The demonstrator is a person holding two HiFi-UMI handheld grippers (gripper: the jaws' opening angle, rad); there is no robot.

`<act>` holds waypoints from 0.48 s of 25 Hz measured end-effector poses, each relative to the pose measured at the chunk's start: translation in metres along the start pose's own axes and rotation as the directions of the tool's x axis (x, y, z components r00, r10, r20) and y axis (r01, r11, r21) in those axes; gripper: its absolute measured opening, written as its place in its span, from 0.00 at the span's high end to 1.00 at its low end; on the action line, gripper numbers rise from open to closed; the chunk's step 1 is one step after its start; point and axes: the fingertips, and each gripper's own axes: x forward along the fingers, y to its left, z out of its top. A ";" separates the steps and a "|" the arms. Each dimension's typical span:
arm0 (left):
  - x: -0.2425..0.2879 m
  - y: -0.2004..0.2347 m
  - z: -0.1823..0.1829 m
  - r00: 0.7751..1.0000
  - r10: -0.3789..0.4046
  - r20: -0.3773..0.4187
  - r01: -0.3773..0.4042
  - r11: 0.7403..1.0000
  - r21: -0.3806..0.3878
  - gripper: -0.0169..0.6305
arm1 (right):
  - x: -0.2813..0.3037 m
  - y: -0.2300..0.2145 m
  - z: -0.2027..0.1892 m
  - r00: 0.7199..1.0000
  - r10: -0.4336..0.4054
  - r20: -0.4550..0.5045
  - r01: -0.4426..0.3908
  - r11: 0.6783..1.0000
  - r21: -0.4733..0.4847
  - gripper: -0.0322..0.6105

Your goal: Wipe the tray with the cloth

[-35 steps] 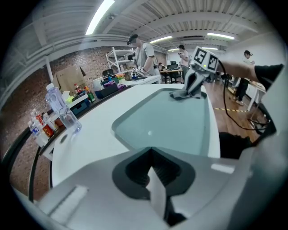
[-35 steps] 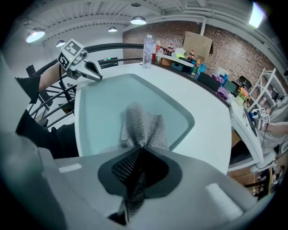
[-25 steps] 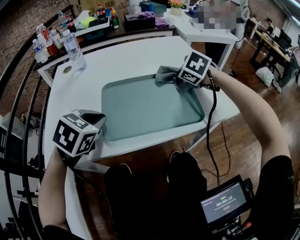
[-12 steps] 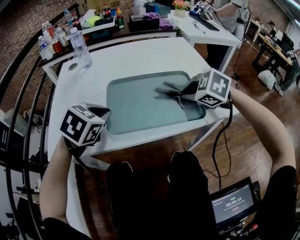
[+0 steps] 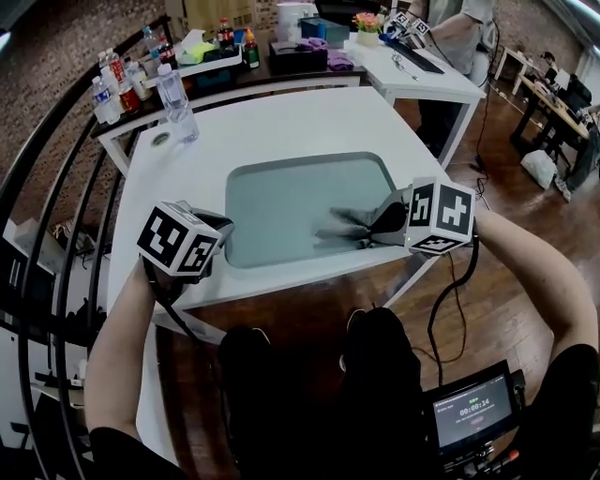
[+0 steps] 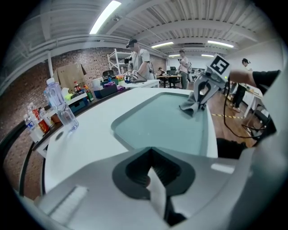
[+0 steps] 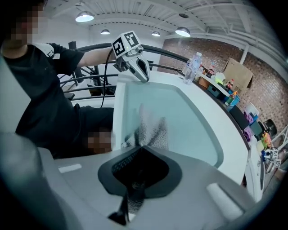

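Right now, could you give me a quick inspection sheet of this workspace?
Surface: white table.
Job's things: tray flat on the table; cloth lying in its near right part.
Clutter: water bottle at the table's far left corner.
Tongs: left tongs shut, by the tray's near left corner; right tongs shut on the cloth.
Cables: black cable hanging from the right tongs.
Surroundings: railing, side table, person standing beyond.
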 end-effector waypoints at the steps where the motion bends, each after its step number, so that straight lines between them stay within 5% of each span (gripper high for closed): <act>1: -0.001 0.000 0.001 1.000 0.007 -0.003 -0.006 1.000 0.008 0.94 | 0.001 -0.004 0.000 1.000 -0.001 0.002 0.001 1.000 0.010 0.93; 12: -0.007 -0.007 0.006 0.997 0.025 -0.076 -0.017 0.994 0.104 0.94 | 0.017 -0.135 -0.009 0.979 -0.162 -0.122 0.170 0.984 0.060 0.93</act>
